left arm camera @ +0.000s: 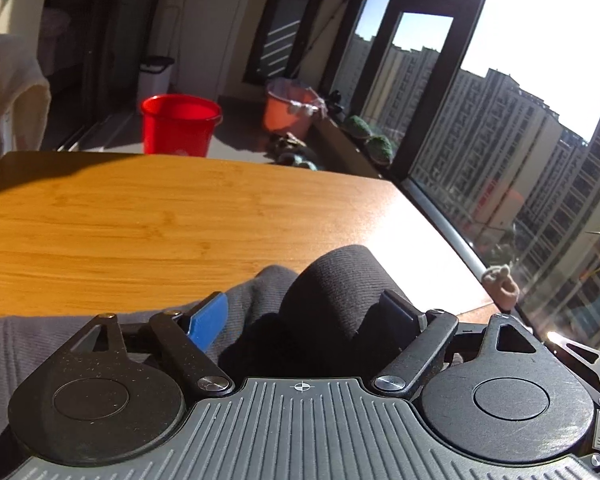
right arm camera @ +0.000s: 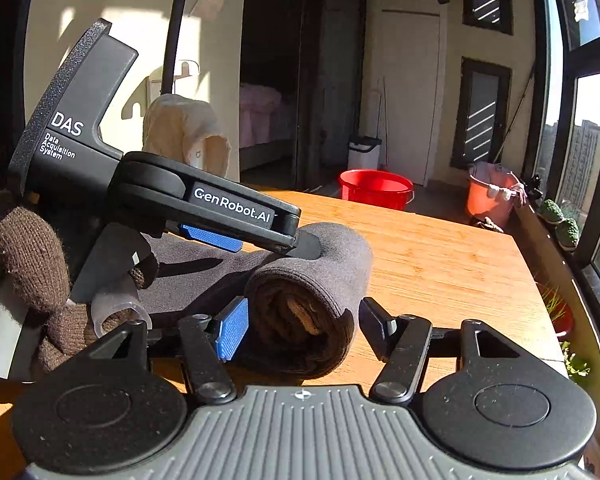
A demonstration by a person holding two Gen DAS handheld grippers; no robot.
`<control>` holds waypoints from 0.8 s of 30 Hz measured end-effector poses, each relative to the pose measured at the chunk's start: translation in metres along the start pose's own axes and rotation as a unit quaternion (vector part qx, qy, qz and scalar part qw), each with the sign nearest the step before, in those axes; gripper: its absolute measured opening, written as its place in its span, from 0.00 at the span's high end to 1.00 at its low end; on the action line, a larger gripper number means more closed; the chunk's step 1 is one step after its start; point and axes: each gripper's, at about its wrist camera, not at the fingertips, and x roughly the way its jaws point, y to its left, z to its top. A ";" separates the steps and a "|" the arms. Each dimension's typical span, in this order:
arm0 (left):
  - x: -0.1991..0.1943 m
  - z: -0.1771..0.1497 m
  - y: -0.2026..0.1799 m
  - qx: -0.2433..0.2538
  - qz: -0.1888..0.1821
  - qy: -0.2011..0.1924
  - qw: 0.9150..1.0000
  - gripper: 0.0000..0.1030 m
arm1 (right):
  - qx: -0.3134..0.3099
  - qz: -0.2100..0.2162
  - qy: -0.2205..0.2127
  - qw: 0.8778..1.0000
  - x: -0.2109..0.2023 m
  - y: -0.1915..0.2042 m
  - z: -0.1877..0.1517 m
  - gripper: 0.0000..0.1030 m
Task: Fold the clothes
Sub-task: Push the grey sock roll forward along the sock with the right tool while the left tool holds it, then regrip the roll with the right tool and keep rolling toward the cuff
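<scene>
dark garment [right arm camera: 312,280], rolled, near right edge of wooden desk [right arm camera: 440,264]; left gripper [left arm camera: 304,316] spread wide around roll, right gripper [right arm camera: 300,328] likewise wide at roll's end.

Sunlight pours through tall dark-framed windows [left arm camera: 440,92] onto the warm wooden counter [left arm camera: 172,220]; beyond it stand a red plastic bucket [left arm camera: 180,124], an orange basin [right arm camera: 488,196] and cream walls [right arm camera: 408,92].

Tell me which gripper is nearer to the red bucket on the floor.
Neither clearly. The left gripper and the right gripper both sit around the rolled dark garment at the table's near side; the red bucket stands beyond its far edge.
</scene>
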 end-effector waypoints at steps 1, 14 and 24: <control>-0.001 0.000 0.002 -0.002 0.001 -0.001 1.000 0.13 | 0.025 0.013 -0.004 1.000 -0.004 -0.009 0.002 0.39; -0.011 -0.015 0.032 -0.014 0.026 0.000 1.000 0.08 | 0.189 0.035 0.040 0.980 0.035 -0.039 -0.022 0.23; -0.031 -0.009 0.036 -0.039 0.022 -0.016 0.999 0.16 | 0.119 0.029 0.031 0.992 0.037 -0.008 -0.008 0.49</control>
